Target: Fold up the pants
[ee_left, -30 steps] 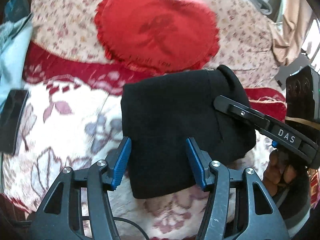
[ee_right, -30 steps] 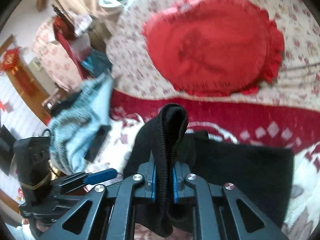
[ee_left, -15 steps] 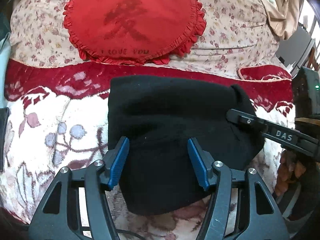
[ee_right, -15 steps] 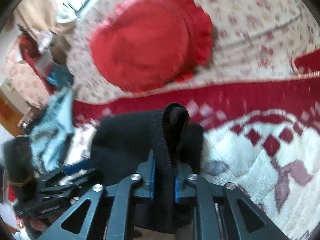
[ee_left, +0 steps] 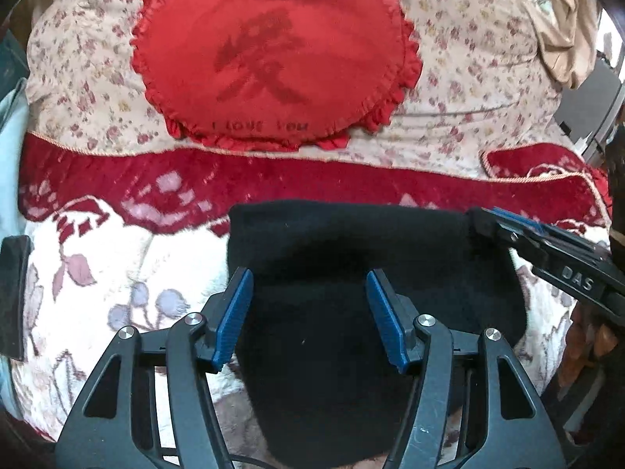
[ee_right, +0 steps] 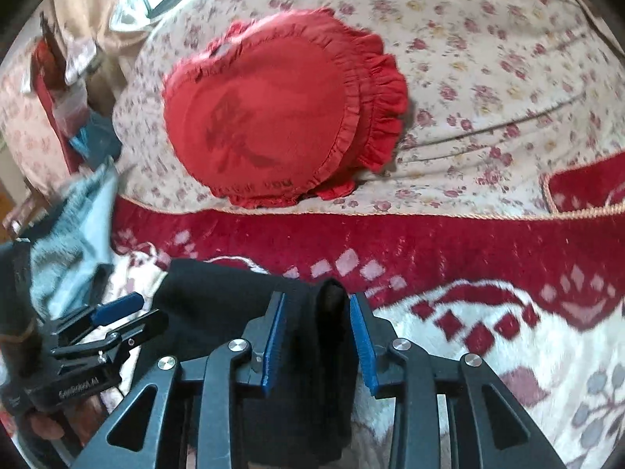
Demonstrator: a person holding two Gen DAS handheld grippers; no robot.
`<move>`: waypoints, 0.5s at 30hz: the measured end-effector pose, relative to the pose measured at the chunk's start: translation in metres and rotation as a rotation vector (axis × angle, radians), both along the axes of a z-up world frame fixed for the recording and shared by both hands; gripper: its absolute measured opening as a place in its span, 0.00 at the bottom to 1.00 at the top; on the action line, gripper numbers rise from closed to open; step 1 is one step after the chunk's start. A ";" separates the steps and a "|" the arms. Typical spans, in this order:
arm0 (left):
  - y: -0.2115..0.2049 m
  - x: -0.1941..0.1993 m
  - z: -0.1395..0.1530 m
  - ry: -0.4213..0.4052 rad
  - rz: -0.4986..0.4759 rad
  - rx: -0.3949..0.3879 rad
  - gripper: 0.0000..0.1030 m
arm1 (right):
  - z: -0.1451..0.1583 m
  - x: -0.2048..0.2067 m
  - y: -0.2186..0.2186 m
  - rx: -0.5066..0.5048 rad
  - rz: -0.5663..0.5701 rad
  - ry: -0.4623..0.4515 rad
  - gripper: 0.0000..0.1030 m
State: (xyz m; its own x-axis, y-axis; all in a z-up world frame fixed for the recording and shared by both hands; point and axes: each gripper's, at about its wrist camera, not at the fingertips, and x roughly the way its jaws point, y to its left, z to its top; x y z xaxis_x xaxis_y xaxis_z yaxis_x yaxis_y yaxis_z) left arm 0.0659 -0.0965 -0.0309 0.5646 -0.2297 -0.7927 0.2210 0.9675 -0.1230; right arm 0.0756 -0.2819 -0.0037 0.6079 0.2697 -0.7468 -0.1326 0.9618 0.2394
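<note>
Folded pants point(ee_left: 351, 273) lie under the wide-open left gripper point(ee_left: 308, 320); right gripper point(ee_right: 316, 336) opening around their edge.

Your right gripper point(ee_right: 318, 336), which was clamped tight on the raised edge of the black pants point(ee_right: 218, 297), is now opening, and the fabric stands loose between its blue pads point(ee_right: 361, 340) rather than pinched. That held edge has come down from its tall hump, so the pants point(ee_left: 351, 273) lie flatter and wider on the blanket point(ee_left: 117, 273). Your left gripper point(ee_left: 308, 312) has opened slightly wider over the cloth.
</note>
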 end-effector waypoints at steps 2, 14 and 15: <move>-0.002 0.001 -0.005 0.002 0.000 0.012 0.58 | -0.010 0.006 -0.001 -0.018 -0.003 0.021 0.14; -0.005 0.001 -0.012 -0.001 0.002 0.025 0.64 | -0.025 -0.010 -0.064 0.197 -0.143 0.034 0.01; -0.005 0.001 -0.012 0.000 0.002 0.024 0.64 | -0.020 -0.012 -0.064 0.210 -0.138 0.019 0.01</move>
State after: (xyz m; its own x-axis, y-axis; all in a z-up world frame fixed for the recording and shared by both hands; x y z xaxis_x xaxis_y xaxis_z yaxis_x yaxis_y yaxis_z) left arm 0.0672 -0.1014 -0.0427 0.5652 -0.2092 -0.7980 0.2190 0.9707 -0.0994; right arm 0.0632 -0.3457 -0.0240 0.6359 0.3358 -0.6949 0.0032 0.8992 0.4375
